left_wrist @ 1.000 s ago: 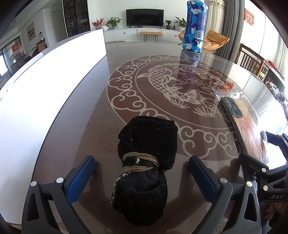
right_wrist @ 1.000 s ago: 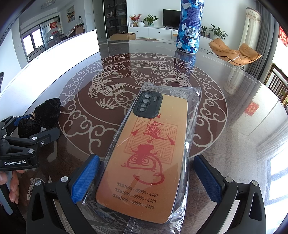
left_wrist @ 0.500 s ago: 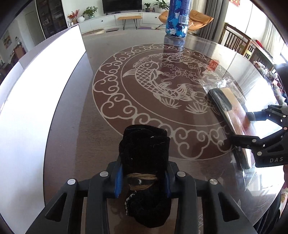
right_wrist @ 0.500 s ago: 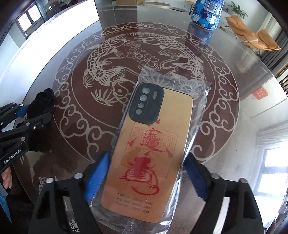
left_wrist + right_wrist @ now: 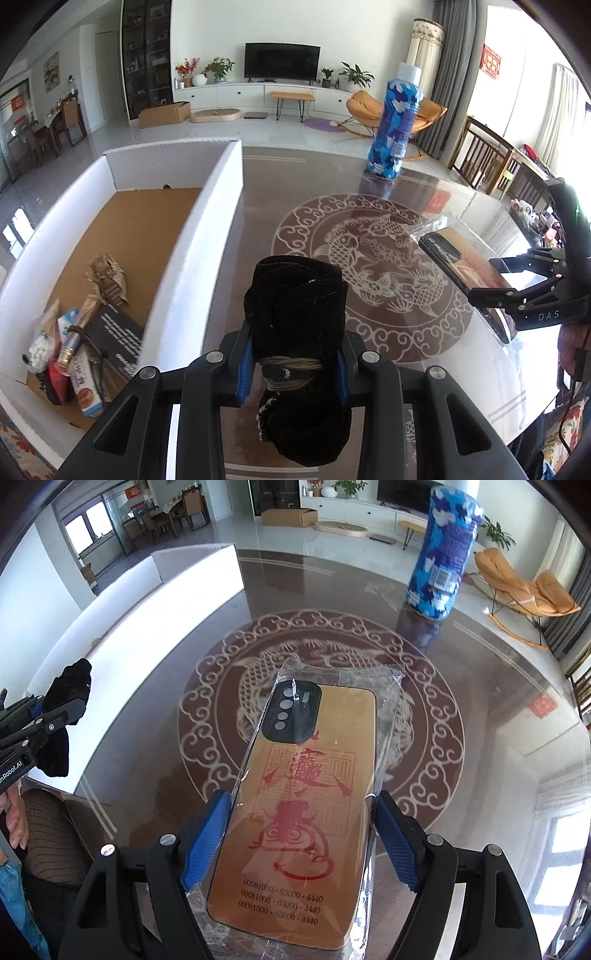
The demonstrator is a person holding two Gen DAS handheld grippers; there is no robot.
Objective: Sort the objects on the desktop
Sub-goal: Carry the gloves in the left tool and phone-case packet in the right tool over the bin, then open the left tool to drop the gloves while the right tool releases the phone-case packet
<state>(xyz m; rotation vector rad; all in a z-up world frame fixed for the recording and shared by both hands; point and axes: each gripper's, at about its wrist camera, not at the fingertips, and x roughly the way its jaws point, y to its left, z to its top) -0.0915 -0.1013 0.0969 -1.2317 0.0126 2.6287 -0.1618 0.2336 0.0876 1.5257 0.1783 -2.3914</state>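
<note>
- Left hand-held gripper (image 5: 293, 363) was clamped on a black cloth bundle (image 5: 297, 317) tied with cord, held above the bench (image 5: 258, 206), beside the white box (image 5: 207, 236).
- Right hand-held gripper (image 5: 297, 843) was clamped on the bagged phone case (image 5: 306, 794), lifted over the bench.
- Risk: the slick plastic bag could let the case slide out of the pads; the floppy cloth could snag on the box wall.
- Hard to tell: items in the box corner were jumbled; the bottle (image 5: 393, 125) label was unreadable.
</note>
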